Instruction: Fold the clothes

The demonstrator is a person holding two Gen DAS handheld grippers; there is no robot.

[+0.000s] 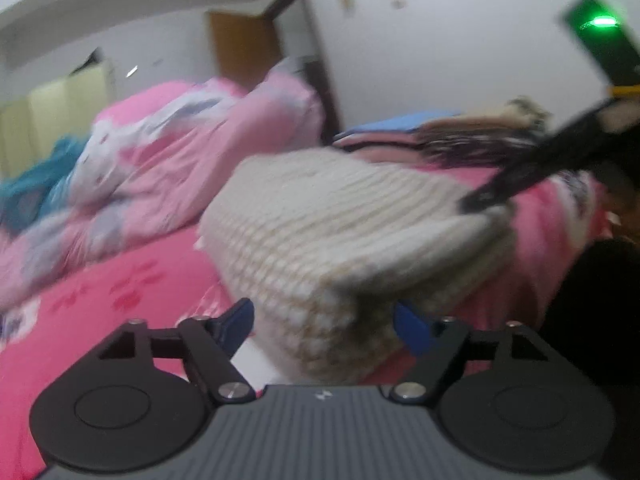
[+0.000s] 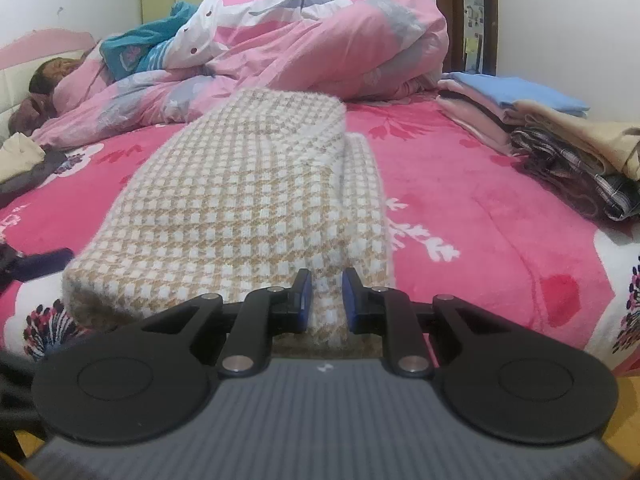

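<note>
A: The right gripper (image 2: 325, 300) pinches the checked knit sweater (image 2: 248, 208) at the pink bed's (image 2: 460, 200) near edge.
B: And the left gripper (image 1: 324, 320), spread wide, straddles its folded end!

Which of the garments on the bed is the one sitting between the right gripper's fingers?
The cream-and-tan checked knit, folded lengthwise in the middle of the bed. The right gripper closes on its near edge; the blue, pink and plaid clothes sit stacked apart at the right.
</note>
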